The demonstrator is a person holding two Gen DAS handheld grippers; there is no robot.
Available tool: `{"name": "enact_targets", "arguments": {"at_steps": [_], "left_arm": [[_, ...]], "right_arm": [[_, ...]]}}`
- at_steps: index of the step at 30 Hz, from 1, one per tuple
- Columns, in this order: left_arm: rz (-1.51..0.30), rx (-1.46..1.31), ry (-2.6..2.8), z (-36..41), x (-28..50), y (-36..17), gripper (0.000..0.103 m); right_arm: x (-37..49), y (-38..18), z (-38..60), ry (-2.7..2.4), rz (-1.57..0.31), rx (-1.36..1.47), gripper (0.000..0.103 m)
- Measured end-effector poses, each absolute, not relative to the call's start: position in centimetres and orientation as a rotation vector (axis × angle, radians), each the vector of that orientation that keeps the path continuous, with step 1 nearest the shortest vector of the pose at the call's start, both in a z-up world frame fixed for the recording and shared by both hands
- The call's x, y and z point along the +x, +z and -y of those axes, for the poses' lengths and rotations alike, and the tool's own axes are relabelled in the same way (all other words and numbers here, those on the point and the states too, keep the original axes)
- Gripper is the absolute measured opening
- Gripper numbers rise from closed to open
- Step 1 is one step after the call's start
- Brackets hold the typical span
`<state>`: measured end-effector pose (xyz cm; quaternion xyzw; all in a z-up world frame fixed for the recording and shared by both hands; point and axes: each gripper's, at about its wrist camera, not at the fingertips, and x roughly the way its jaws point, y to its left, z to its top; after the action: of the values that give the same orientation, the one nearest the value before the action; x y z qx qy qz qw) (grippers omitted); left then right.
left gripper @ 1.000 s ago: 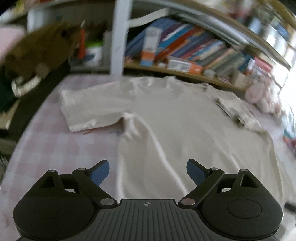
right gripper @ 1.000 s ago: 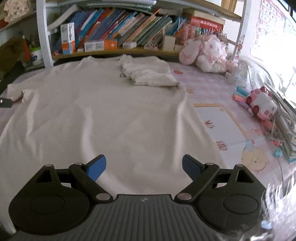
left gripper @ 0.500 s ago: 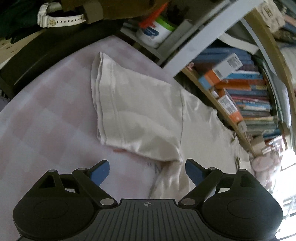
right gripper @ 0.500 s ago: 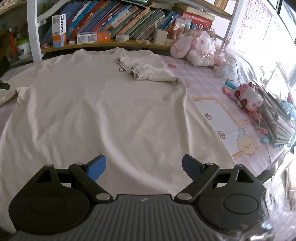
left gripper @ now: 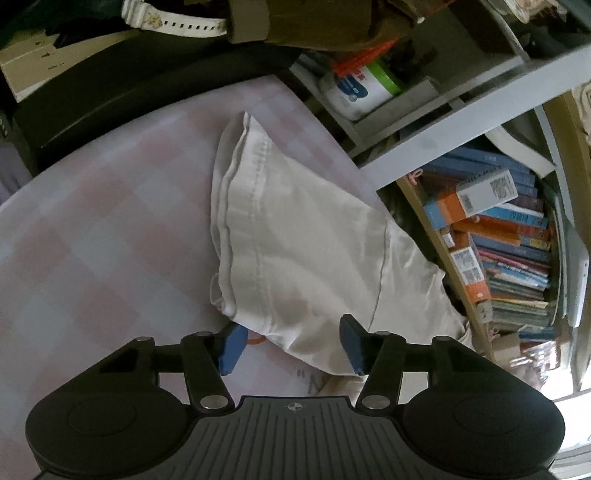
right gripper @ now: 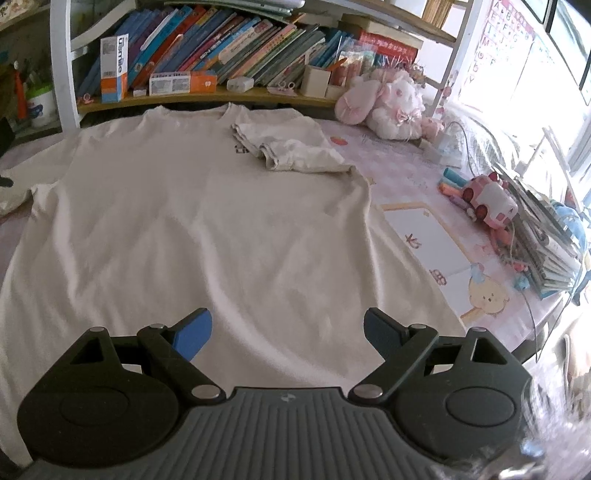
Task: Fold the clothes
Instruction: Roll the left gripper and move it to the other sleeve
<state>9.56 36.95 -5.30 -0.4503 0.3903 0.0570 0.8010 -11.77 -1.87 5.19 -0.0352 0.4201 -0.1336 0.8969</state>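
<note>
A cream T-shirt (right gripper: 221,221) lies flat on the pink checked tablecloth (left gripper: 92,240), its right sleeve (right gripper: 291,147) folded in over the chest. In the left wrist view the shirt's left sleeve (left gripper: 295,251) lies spread out with the hem on the left. My left gripper (left gripper: 291,345) straddles the sleeve's near corner. Its jaws are closing, the cloth lies between the blue pads (left gripper: 231,347), and a gap still shows. My right gripper (right gripper: 288,336) hovers open over the shirt's lower part with nothing between its fingers.
A bookshelf (right gripper: 221,48) runs along the table's far side. A pink plush toy (right gripper: 384,99), a toy car (right gripper: 487,195), a drawing board (right gripper: 424,236) and stacked books (right gripper: 554,266) fill the right side. A white tub (left gripper: 358,92) and a wristwatch (left gripper: 173,22) are beyond the sleeve.
My left gripper swung left from over the shirt's body to the left sleeve, rolled, and its jaws narrowed around the sleeve's corner. The right gripper shifted slightly and stayed open.
</note>
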Motion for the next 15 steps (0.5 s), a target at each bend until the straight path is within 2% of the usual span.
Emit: {"name": "enact_targets", "arguments": {"at_steps": [6,10,15], "left_arm": [[-0.814,-1.109,0.151,-38.1,10.1,-5.9,0.053],[-0.81,-1.185,0.186,-38.7,9.7,-6.4,0.044],[-0.8,-1.174,0.218,-39.4,9.1,-6.2,0.044]], "right_arm": [[-11.8,5.2,1.4,-0.27,-0.875,-0.087,0.089],[-12.0,5.3,1.4,-0.283,-0.87,-0.087,0.089],[-12.3,5.4,1.4,-0.302,-0.862,-0.079,0.089]]}}
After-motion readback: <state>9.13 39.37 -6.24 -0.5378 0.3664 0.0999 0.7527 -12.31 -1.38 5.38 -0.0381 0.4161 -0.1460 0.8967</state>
